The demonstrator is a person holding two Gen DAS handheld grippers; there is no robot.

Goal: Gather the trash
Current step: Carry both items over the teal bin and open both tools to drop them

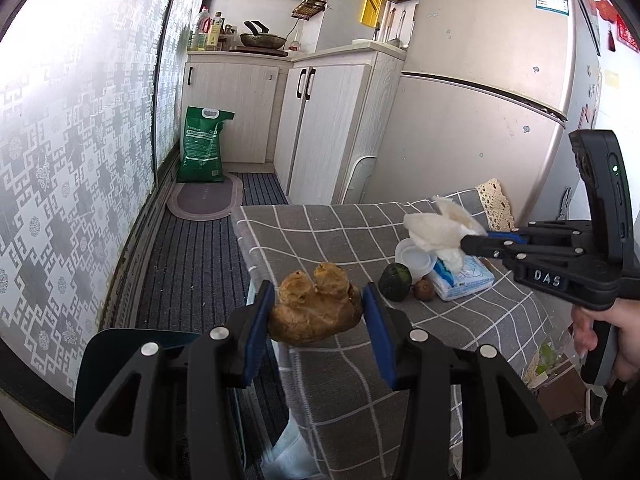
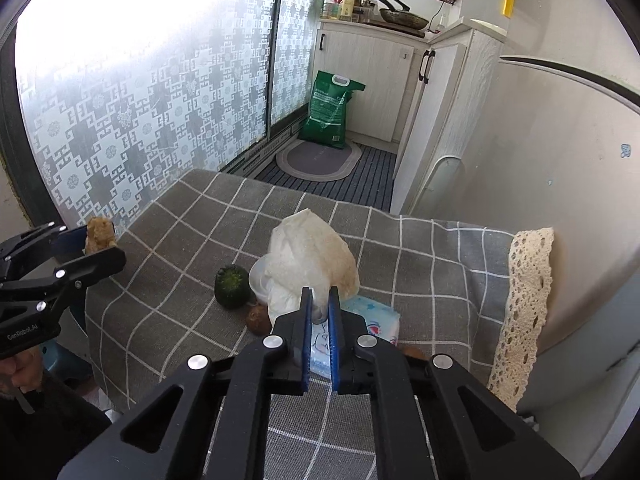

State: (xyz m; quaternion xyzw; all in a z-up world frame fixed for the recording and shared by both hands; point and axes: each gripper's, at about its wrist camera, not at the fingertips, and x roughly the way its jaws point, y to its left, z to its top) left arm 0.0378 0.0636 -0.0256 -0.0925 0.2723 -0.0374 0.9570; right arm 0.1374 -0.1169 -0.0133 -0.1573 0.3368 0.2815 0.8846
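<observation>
Tissue (image 2: 312, 256) in closed right gripper (image 2: 320, 300)

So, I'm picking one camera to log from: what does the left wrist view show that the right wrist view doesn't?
Only left wrist: the fridge's upper door and a teal bin below the table edge.
Only right wrist: the left gripper's outer side.
Both: ginger in the left gripper, tissue pinched in the right gripper, avocado, tissue pack, checked tablecloth.
</observation>
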